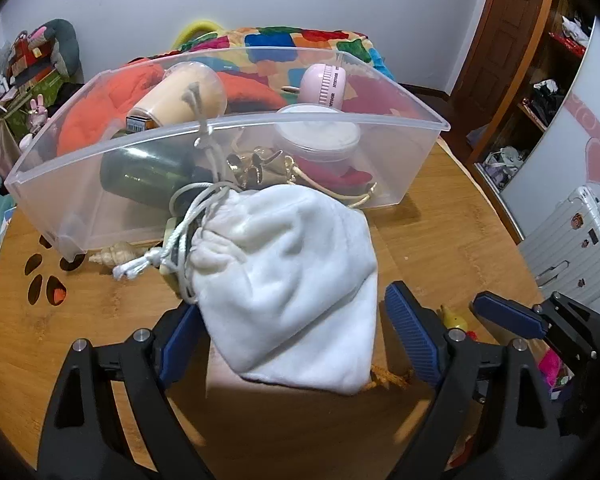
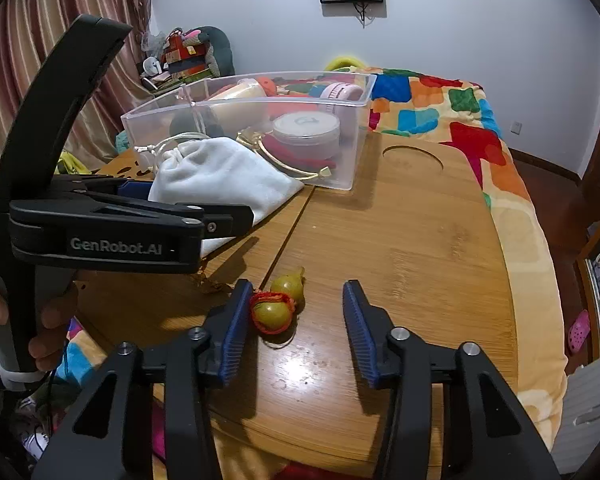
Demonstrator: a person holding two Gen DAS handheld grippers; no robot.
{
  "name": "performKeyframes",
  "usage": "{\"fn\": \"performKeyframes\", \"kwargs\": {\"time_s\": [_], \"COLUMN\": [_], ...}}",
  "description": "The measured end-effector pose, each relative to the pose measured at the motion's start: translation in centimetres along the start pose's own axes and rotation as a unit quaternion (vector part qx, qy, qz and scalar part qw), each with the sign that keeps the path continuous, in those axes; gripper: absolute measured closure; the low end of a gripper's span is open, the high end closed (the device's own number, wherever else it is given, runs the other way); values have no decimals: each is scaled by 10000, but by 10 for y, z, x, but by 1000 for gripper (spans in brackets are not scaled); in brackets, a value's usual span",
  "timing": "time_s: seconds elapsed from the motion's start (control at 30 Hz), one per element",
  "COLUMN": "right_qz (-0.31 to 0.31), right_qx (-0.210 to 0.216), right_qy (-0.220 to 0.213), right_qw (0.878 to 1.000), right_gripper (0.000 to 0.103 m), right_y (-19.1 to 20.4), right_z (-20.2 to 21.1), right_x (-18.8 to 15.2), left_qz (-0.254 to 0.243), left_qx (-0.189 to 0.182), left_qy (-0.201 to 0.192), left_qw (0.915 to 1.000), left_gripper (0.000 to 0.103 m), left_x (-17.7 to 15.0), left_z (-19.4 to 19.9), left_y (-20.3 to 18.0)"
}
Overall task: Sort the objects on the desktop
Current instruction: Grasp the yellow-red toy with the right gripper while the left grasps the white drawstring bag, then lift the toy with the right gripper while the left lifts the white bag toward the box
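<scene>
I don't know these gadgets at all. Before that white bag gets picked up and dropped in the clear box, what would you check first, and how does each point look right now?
1. Left gripper straddles the white bag: ok, one blue pad on each side.
2. Pads pressing on the bag: not ok, a gap shows by the right-hand pad.
3. Bag's cord free to lift: cannot tell, it runs by a shell and the clear box.
4. Room in the box: not ok, it already looks crowded with bottles and a tub, so the bag may end up on top.
5. Right gripper out of the way: ok, it is open over the small gourd charm, apart from the bag.
</scene>
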State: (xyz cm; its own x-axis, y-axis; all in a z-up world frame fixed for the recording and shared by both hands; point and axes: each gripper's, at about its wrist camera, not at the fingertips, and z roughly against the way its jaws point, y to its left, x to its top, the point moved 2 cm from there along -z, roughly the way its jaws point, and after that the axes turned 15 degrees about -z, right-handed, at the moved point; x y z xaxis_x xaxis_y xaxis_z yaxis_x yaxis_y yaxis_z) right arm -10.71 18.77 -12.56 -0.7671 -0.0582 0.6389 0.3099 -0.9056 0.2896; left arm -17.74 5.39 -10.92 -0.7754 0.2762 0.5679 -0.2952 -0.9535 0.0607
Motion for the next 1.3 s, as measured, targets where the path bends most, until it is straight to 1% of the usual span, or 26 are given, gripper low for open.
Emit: {"fn": "performKeyframes", "kwargs": {"time_s": [0.03,0.1,0.23,0.27,0.33,0.37,0.4,0.43,0.5,0.6,0.7,0.87,1.03,1.3], "right_qz": [5,7,-3,12,72,113,126,129,65,-34,-137,-244,-264,-166], "right_qx": [-19,-31,-40,-48,-91,-90,-110,-134,-76,-59,24,91,74,-13], "right_qy": [6,15,-18,-35,-69,-77,-83,-87,-77,-141,-178,-247,-285,-406], "right_qw": [10000,10000,10000,10000,9999,9999,9998,9998,9999,9999,9997,9994,9992,9990], "right_gripper": [67,71,72,73,81,83,84,85,85,85,85,85,86,85], "right_y": [-1,-4,-7,-7,-5,-3,-3,-2,-3,-4,-6,-7,-4,1], "right_z": [0,-1,-1,-1,-3,-3,-3,-3,-2,1,5,12,16,24], "right_x": [0,0,0,1,1,0,0,0,0,1,5,10,14,27], "left_qz": [7,29,33,14,0,61,81,61,5,-83,-76,-57,-53,-124], "left_qx": [9,30,225,328,398,415,439,462,469,433,330,179,111,192], "left_qy": [8,26,41,36,-8,-92,-120,-150,-218,-295,-331,-367,-412,-584], "left_qw": [10000,10000,9997,9995,9992,9991,9989,9988,9987,9986,9989,9991,9991,9980], "left_gripper": [15,15,16,20,23,27,29,30,41,52,56,59,60,60], "left_x": [1,2,3,3,2,0,0,-1,-2,-4,-4,-7,-12,-13], "left_z": [0,-1,-5,-6,-5,-4,-4,-3,-2,2,5,11,19,36], "left_y": [0,0,-2,-3,-3,-2,-1,-1,-4,-6,-4,-2,-2,0]}}
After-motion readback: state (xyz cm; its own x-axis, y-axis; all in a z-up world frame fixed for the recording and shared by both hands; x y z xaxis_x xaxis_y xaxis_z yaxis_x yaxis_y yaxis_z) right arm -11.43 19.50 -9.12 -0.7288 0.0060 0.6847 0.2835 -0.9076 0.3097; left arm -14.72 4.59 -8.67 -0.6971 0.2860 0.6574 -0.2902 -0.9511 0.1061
